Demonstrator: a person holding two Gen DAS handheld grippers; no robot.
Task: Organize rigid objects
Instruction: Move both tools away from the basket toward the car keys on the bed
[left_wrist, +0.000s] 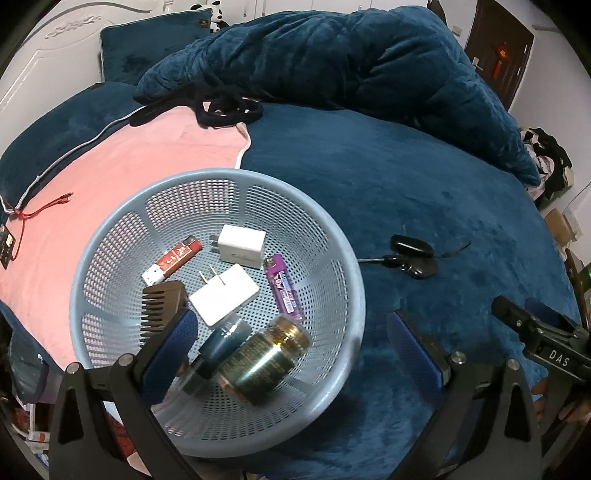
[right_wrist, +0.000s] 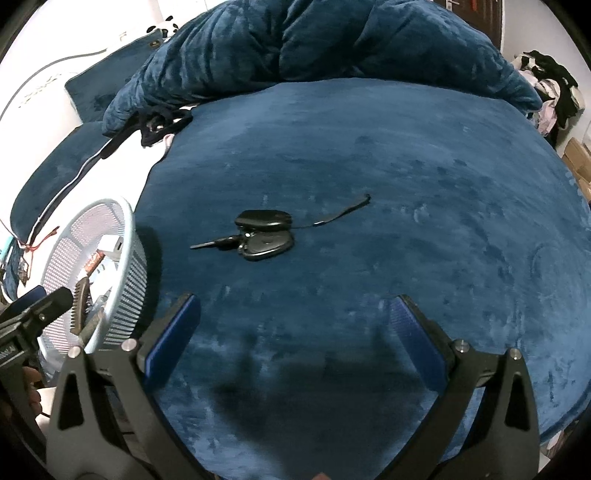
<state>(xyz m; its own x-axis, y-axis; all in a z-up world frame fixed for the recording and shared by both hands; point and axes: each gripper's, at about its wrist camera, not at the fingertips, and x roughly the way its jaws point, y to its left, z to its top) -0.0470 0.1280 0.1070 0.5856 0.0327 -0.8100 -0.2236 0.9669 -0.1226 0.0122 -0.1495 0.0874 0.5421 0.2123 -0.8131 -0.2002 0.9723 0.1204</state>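
Basket (left_wrist: 343, 273) of pale blue mesh stands on a bed, half on a pink blanket (left_wrist: 122, 162) and half on a blue cover (left_wrist: 424, 192). Inside lie two white chargers (left_wrist: 223, 295), a red lighter (left_wrist: 173, 262), a purple lighter (left_wrist: 282, 286), a brown comb (left_wrist: 160, 306), a gold-capped jar (left_wrist: 266, 360) and a dark bottle (left_wrist: 218, 347). The left gripper (left_wrist: 291, 332) hangs over the basket, jaws spread wide and empty, its left finger above the comb and its right finger just outside the rim. Black keys (right_wrist: 258, 234) with fobs and a strap lie on the cover, well apart from the basket. The right gripper (right_wrist: 295, 325) points at them from short of them, wide apart, holding nothing.
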